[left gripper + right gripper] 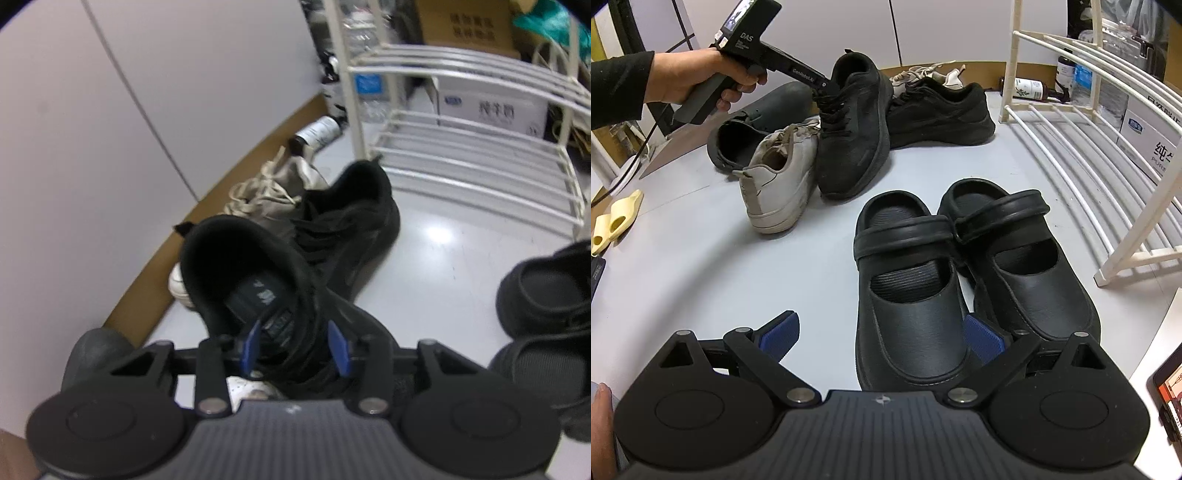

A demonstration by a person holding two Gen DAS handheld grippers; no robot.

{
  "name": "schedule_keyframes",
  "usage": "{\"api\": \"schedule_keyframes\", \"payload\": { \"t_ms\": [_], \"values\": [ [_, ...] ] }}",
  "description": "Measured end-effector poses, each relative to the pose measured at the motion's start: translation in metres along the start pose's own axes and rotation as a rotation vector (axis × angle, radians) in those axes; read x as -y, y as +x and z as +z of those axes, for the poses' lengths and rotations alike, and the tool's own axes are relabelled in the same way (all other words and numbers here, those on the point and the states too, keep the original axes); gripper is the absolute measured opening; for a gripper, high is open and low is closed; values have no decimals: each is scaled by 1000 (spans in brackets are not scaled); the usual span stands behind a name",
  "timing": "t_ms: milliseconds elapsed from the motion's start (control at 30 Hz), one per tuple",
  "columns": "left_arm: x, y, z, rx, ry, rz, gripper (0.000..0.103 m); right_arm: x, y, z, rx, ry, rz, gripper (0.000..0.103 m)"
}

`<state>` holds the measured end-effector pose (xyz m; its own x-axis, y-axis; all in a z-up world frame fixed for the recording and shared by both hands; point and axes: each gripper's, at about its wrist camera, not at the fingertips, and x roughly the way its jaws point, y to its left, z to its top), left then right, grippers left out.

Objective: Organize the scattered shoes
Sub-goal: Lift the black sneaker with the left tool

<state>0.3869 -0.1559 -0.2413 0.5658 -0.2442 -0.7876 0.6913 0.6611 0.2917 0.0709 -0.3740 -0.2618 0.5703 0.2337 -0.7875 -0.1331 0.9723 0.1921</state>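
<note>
While the black lace-up sneaker (258,295) stands tipped up on its toe among the scattered shoes, my left gripper (297,347) has its blue pads on either side of the tongue and laces: one pad sits inside the shoe's opening, the other outside over the laces. Those jaws are partly drawn in, and I cannot tell whether the pads already press on the tongue. From the right wrist view the same sneaker (855,129) leans heel-up against a white sneaker (783,177), with a hand (694,79) on the left gripper's handle at far left.

Just behind it lies its black mate (942,110) on its sole, and a beige laced shoe (266,192) is tucked behind both, close to the brown skirting. A dark grey shoe (757,125) lies on its side at far left, touching the white one.

Nearer, a pair of black strap clogs (960,266) stands side by side, toes toward me. My right gripper (882,336) hangs with its jaws spread wide around the toe of the left clog, pads clear of it.

To the right stands a white wire shoe rack (1089,155), its shelves bare, with boxes (491,103) and a dark bottle (317,133) beyond it. Two yellow slippers (613,221) lie at the left edge of the pale floor (720,266).
</note>
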Motion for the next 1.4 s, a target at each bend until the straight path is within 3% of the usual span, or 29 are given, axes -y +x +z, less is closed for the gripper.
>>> {"api": "schedule_keyframes", "payload": {
  "t_ms": [67,367,600,767,867,1067,1400],
  "values": [
    [0,9,1,-46,22,-9,44,0,0,0,-1,-1,0,98],
    [-4,29,2,-110,87,23,39,1,3,-2,-14,3,-5,98],
    [-8,41,2,-146,48,0,37,0,4,-2,-12,-4,-4,98],
    [-5,47,-1,-180,56,-5,14,1,2,-1,3,-1,-4,98],
    [-17,46,-3,-202,-8,-33,13,2,2,-2,2,1,-3,98],
    [-25,36,-18,-225,-10,-14,12,4,3,-4,2,10,-3,98],
    [-15,4,-46,-221,4,-63,12,6,5,-5,-4,14,-1,98]
  ]
}}
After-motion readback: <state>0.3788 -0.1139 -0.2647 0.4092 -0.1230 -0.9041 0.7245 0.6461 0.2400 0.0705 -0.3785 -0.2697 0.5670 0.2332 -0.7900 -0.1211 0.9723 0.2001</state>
